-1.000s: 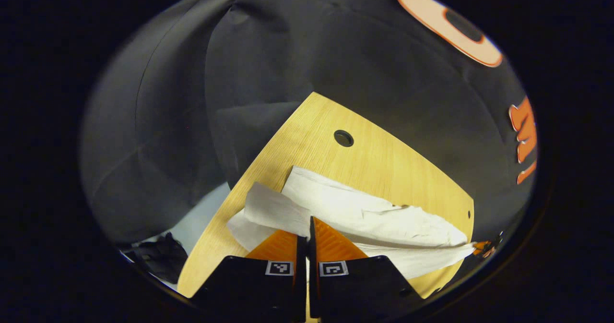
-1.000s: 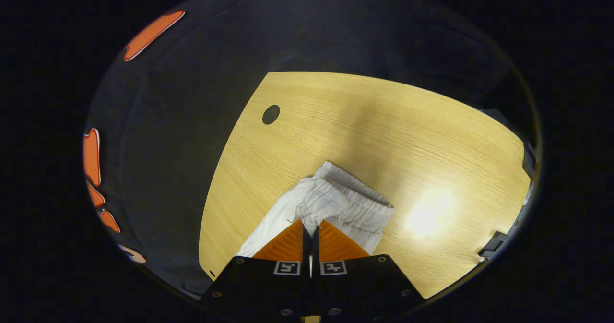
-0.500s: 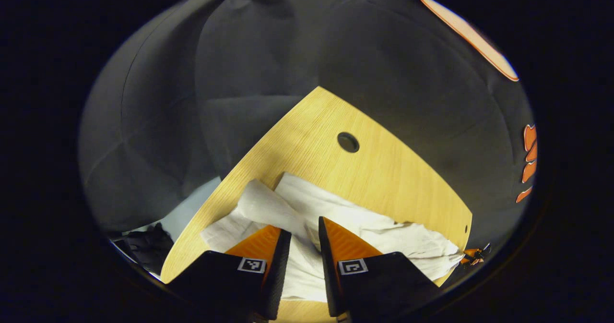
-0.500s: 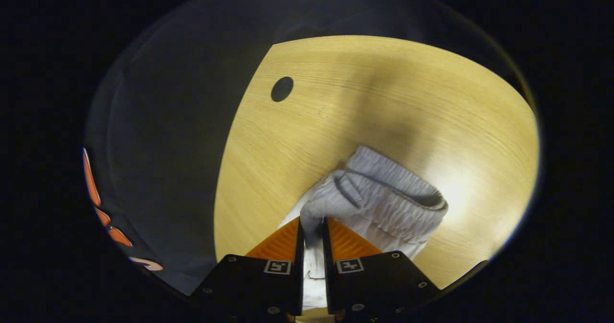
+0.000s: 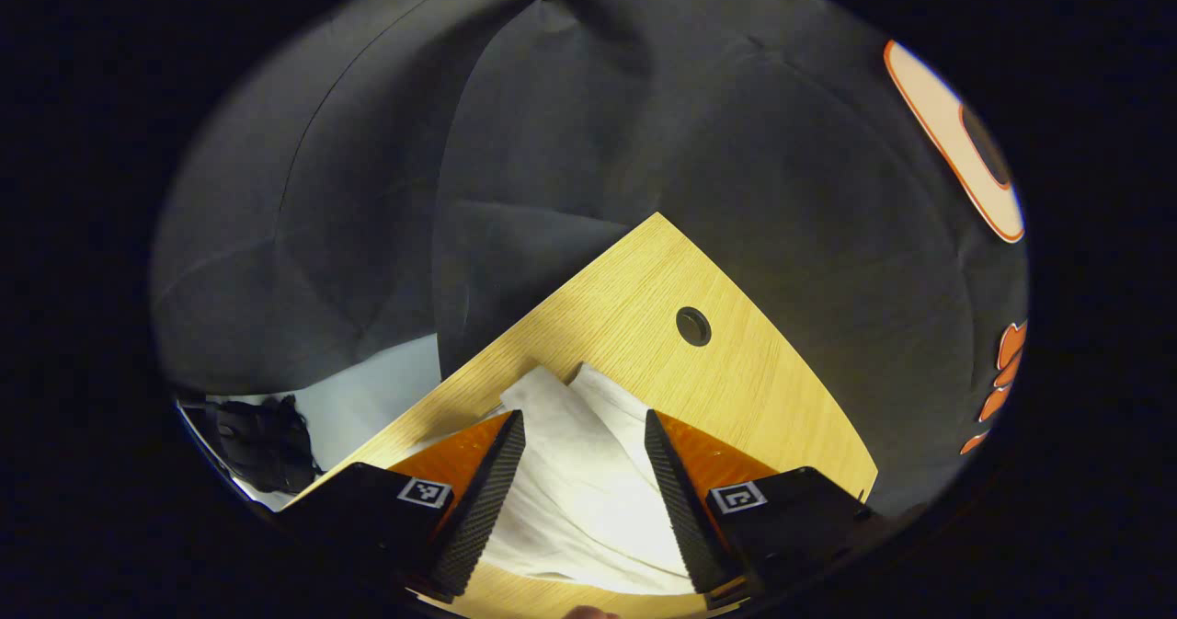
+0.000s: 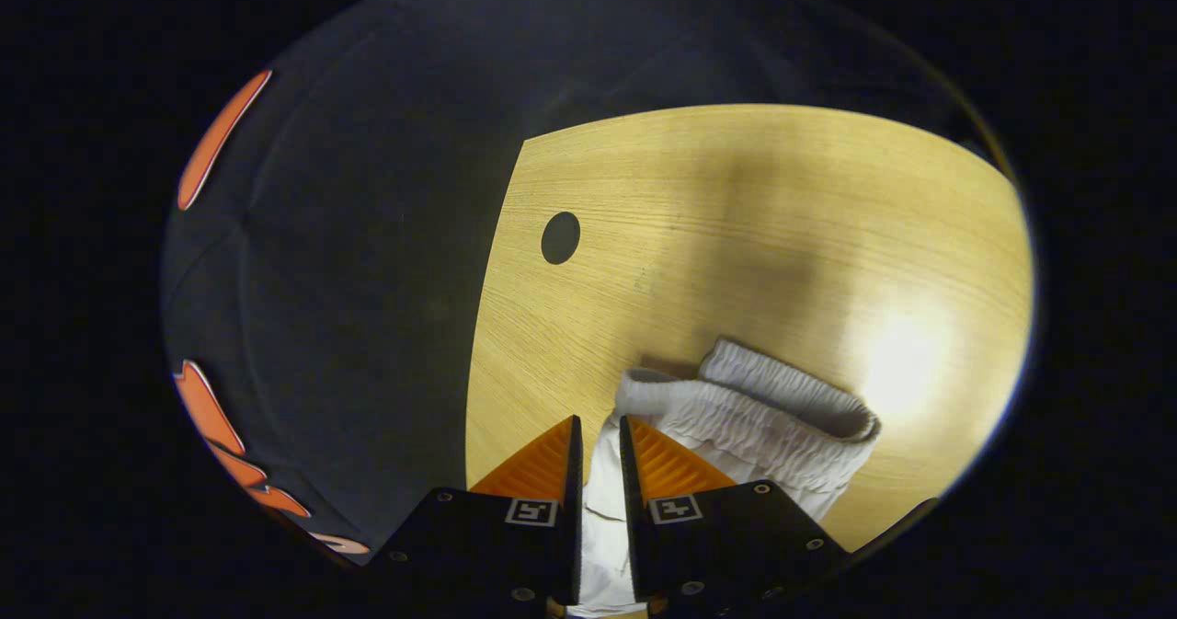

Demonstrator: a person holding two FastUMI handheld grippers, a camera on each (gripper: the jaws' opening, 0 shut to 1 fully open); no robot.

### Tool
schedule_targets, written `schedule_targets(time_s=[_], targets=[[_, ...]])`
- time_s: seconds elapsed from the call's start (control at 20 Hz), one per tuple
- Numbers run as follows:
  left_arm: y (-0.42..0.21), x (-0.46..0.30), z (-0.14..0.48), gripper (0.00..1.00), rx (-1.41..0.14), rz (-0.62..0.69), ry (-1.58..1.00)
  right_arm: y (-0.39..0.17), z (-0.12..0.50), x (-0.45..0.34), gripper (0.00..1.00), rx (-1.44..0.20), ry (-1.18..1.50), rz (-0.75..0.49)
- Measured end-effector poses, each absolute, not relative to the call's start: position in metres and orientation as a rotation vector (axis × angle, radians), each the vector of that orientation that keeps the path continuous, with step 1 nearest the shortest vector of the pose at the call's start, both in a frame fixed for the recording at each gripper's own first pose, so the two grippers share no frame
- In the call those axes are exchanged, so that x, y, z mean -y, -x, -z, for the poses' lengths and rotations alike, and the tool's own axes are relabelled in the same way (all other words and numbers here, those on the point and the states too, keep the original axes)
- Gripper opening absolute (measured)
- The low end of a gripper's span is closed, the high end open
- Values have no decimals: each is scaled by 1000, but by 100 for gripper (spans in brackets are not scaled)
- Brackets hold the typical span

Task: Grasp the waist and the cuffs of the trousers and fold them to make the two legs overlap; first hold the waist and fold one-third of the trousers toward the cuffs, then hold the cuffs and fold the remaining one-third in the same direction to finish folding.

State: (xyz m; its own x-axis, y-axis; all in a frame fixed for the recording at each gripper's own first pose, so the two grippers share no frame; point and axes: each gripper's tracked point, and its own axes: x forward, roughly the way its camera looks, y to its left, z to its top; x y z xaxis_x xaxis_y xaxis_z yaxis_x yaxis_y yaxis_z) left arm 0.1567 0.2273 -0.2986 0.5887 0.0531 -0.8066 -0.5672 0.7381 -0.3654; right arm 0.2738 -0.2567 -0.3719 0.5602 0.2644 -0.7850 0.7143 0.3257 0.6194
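Just trousers (image 5: 579, 481) near table (image 5: 634, 279) edge

White trousers (image 5: 575, 481) lie crumpled on the wooden table (image 6: 736, 223). Legs run toward 12 o'clock in the left gripper view. Gathered elastic waist (image 6: 772, 412) bunched, at 5 o'clock in the right gripper view.

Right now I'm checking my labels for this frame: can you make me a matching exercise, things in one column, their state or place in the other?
Column one:
1. left gripper
2. right gripper
3. elastic waist
4. round hole

Column two:
a. fingers close together, white cloth in the narrow gap
b. gathered, lying on the table
c. fingers wide apart over the trouser legs
d. in the wooden top, near its edge

Pairs: 1-c, 2-a, 3-b, 4-d
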Motion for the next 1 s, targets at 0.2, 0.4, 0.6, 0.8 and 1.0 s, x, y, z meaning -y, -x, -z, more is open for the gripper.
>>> schedule_targets(time_s=[0.2,0.4,0.6,0.8,1.0], targets=[[-143,-208,275,99,-908,-314,536,-233,376,269,66,-1052,-1042,336],[-133,-185,265,100,-939,-240,356,-213,376,278,94,-1088,-916,344],[-121,-161,259,100,-941,-190,230,-183,390,285,99,-1164,-806,384],[-105,-150,253,100,-934,-177,173,-174,404,274,99,-1212,-836,378],[-80,-130,244,100,-943,-165,194,-180,420,262,99,-1197,-1037,440]])
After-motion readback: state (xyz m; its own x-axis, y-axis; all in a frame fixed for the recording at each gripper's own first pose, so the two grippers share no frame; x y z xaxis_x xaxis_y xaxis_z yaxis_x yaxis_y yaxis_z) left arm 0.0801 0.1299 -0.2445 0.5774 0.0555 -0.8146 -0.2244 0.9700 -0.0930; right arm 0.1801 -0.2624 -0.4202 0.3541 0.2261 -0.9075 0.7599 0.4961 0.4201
